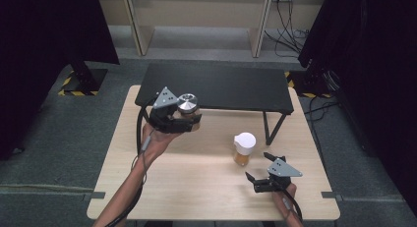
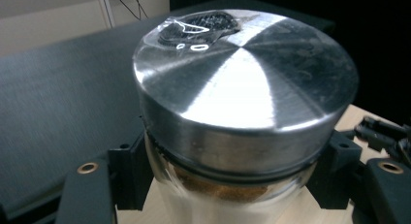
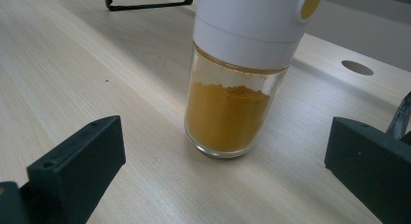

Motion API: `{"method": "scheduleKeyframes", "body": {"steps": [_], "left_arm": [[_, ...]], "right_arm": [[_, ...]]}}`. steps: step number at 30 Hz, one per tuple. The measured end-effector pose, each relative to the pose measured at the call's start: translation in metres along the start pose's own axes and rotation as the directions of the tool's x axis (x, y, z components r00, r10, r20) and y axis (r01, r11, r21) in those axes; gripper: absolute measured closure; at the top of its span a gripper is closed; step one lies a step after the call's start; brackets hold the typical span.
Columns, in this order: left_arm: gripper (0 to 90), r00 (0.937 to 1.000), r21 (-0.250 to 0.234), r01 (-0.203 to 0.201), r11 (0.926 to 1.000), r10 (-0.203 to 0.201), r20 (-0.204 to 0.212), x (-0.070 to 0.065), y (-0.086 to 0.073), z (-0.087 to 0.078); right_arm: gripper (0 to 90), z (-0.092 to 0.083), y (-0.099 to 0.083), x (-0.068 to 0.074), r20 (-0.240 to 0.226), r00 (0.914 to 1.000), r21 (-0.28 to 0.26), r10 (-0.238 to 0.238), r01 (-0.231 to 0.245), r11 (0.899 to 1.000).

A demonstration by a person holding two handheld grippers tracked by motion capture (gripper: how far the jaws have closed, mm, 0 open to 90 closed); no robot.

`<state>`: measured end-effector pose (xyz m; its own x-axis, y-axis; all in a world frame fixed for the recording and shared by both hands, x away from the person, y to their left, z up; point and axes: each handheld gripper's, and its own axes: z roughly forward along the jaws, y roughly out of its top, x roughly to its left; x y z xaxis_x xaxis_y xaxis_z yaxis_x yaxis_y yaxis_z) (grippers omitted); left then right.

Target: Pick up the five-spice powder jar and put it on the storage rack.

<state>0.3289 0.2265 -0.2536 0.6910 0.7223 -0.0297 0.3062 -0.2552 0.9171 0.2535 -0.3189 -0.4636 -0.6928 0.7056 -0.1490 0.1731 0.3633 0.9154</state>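
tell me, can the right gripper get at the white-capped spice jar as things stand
Probably yes: the right gripper is open and faces the white-capped jar, which stands upright on bare table with nothing between.

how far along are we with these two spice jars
Done: the left gripper is shut on the metal-lidded jar and holds it above the wooden table, near the black shelf. In hand: carrying that jar; where it goes isn't clear. Left: the white-capped jar of yellow powder stands untouched on the table, the right gripper open and short of it.
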Motion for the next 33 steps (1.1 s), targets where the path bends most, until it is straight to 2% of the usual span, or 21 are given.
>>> {"method": "scheduleKeyframes", "body": {"steps": [1,6,11,12,16,18,21,27,30,31,33], "left_arm": [[30.4,1.0000,0.000,0.000,1.0000,0.000,0.000,0.000,0.000,0.000],[30.4,0.9995,0.003,0.013,0.9999,-0.013,-0.029,0.007,0.025,0.006],[30.4,0.9949,0.026,0.002,0.9997,0.001,-0.101,0.007,0.049,0.022],[30.4,0.9934,0.025,0.011,0.9996,-0.008,-0.114,0.008,0.052,0.026],[30.4,0.9857,0.006,0.049,0.9988,-0.048,-0.162,0.011,0.060,0.041],[30.4,0.9787,0.005,0.061,0.9981,-0.059,-0.196,0.011,0.063,0.049],[30.4,0.9704,0.003,0.084,0.9964,-0.081,-0.228,0.013,0.065,0.059],[30.4,0.9566,0.027,0.091,0.9955,-0.079,-0.280,0.016,0.066,0.076],[30.4,0.9520,0.026,0.097,0.9950,-0.085,-0.294,0.018,0.066,0.081],[30.4,0.9481,0.023,0.099,0.9948,-0.087,-0.306,0.019,0.067,0.083],[30.4,0.9444,0.020,0.103,0.9945,-0.091,-0.316,0.020,0.068,0.086]], "right_arm": [[0.7,0.000,0.000,0.000,0.000,1.0000,0.000,0.000,0.000,1.000],[0.7,0.000,0.000,0.000,-0.003,1.0000,0.000,0.004,-0.004,1.000],[0.7,0.000,0.000,-0.001,-0.005,1.0000,-0.003,0.005,-0.005,1.000],[0.7,0.000,-0.001,-0.001,-0.005,1.0000,-0.004,0.007,-0.007,1.000],[0.7,-0.001,-0.001,-0.002,-0.007,0.9999,-0.007,0.010,-0.010,1.000],[0.7,-0.001,-0.001,-0.002,-0.010,0.9999,-0.009,0.010,-0.010,1.000],[0.7,-0.001,-0.002,-0.003,-0.015,0.9998,-0.011,0.011,-0.012,1.000],[0.7,-0.001,-0.003,-0.005,-0.021,0.9997,-0.016,0.016,-0.016,1.000],[0.7,0.000,-0.003,-0.006,-0.028,0.9995,-0.018,0.016,-0.017,1.000],[0.7,0.000,-0.003,-0.007,-0.030,0.9994,-0.019,0.017,-0.017,1.000],[0.7,0.000,-0.004,-0.008,-0.033,0.9992,-0.021,0.020,-0.021,1.000]]}}
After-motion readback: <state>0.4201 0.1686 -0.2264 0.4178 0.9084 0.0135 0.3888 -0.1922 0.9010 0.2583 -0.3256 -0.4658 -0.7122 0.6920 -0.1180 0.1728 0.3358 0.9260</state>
